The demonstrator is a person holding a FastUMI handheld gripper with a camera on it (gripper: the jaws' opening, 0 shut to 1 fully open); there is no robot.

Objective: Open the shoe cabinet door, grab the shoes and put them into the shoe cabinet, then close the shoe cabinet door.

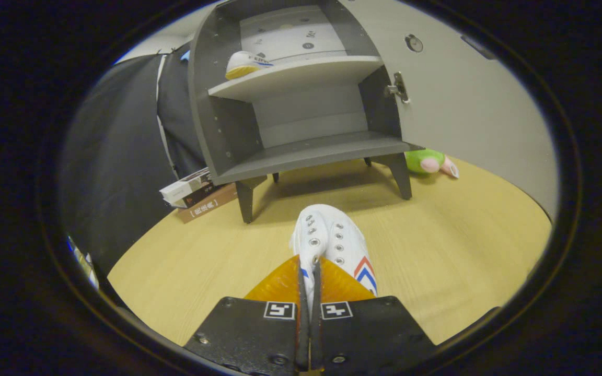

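A white sneaker point(332, 241) with red and blue chevrons points away from me, toe toward the cabinet. My gripper point(310, 274) is shut on the sneaker's upper edge near the lace eyelets, both fingers pressing a thin fold of it. Beyond stands the grey shoe cabinet point(301, 151) on short legs, its door point(468, 109) swung open to the right. A second white sneaker point(246, 63) with a yellow sole lies on the cabinet's upper shelf at the left. The lower shelf holds nothing.
The wooden floor point(463, 250) spreads around the cabinet. A stack of books point(199, 194) lies by the cabinet's left leg. A green and pink plush toy point(429, 162) sits behind the right leg, under the open door. Black cloth wall stands at the left.
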